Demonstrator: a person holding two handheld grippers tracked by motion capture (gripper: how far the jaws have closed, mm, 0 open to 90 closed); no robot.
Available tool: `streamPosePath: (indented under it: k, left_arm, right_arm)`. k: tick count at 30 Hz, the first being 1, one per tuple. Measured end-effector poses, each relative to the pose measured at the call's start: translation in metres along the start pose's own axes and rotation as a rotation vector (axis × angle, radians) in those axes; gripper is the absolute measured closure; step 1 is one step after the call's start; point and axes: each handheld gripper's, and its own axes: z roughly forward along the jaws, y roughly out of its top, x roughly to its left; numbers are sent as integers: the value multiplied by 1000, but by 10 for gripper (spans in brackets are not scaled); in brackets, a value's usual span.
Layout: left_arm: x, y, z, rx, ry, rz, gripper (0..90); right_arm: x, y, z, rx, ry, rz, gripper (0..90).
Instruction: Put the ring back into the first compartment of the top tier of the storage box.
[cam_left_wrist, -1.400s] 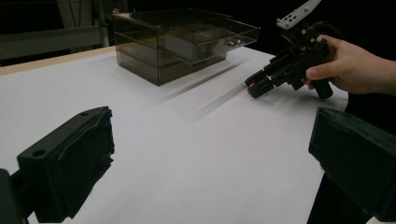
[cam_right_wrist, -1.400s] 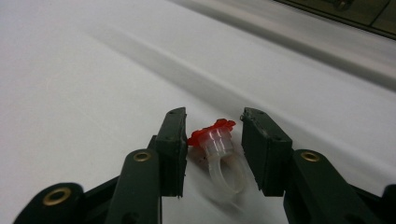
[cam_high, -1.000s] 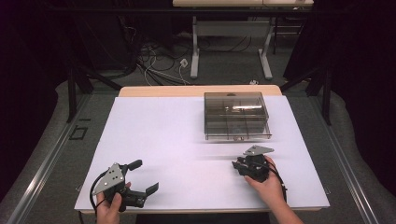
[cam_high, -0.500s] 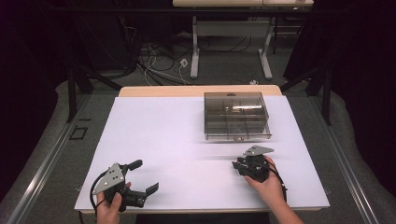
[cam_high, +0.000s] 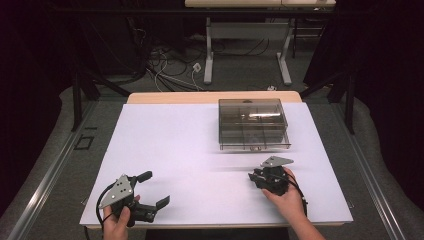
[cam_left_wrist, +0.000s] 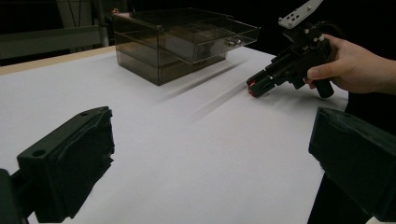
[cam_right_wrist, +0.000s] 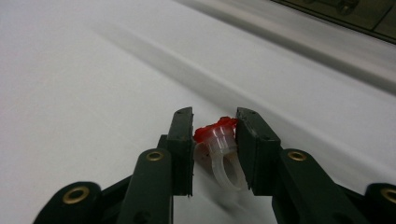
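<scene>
Ring (cam_right_wrist: 219, 140) clamped in right tool (cam_right_wrist: 215, 135) low over worktop (cam_high: 200, 150), left tool (cam_high: 152, 190) spread and idle; next, probably lifting toward clear box (cam_high: 252, 122), grip kept firm.

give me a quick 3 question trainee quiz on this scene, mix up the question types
1. True or false: the right gripper is shut on a ring with a red top.
2. Multiple choice: the left gripper has its fingers (A) wide apart with nothing between them, (B) shut on the ring, (C) clamped on the box.
3. Short answer: what stands on the white table beyond the right gripper?

Key
1. True.
2. A.
3. A clear smoky plastic box with compartments.
</scene>
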Motion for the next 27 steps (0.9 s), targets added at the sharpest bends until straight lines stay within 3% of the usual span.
streamPosePath:
  k: [20,21,22,27]
  left_arm:
    - [0,0,0,0,-1,0,2]
    - [0,0,0,0,-2,1,2]
    - [0,0,0,0,-1,1,2]
    - [0,0,0,0,-2,1,2]
  right_arm:
    - [0,3,-9,-40,-11,-6,680]
    - [0,4,-10,-24,-8,-6,680]
    - [0,4,-10,-46,-13,-6,680]
    - [0,5,-12,-58,-15,-8,680]
